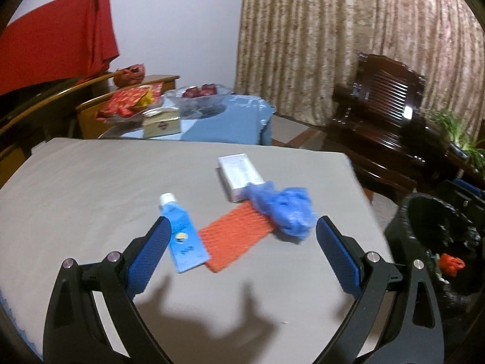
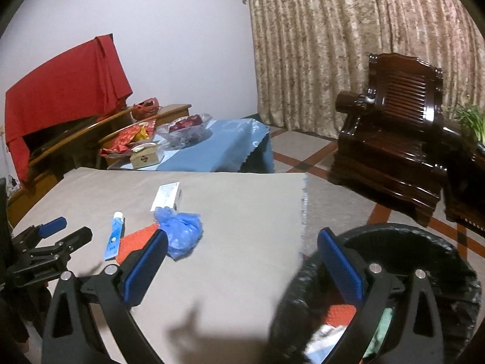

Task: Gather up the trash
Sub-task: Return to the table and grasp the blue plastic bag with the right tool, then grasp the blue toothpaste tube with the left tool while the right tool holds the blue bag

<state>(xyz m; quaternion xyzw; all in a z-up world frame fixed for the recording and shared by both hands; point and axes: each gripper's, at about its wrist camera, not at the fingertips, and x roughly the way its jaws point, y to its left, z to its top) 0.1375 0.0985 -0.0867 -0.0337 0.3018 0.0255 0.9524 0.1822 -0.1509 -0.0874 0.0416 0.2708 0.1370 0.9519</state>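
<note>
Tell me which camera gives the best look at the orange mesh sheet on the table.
The left wrist view. There the orange mesh sheet lies nearly whole between the blue tube and the crumpled blue bag, its netted texture plain. In the right wrist view only a small corner shows, the rest hidden behind that gripper's finger.
</note>
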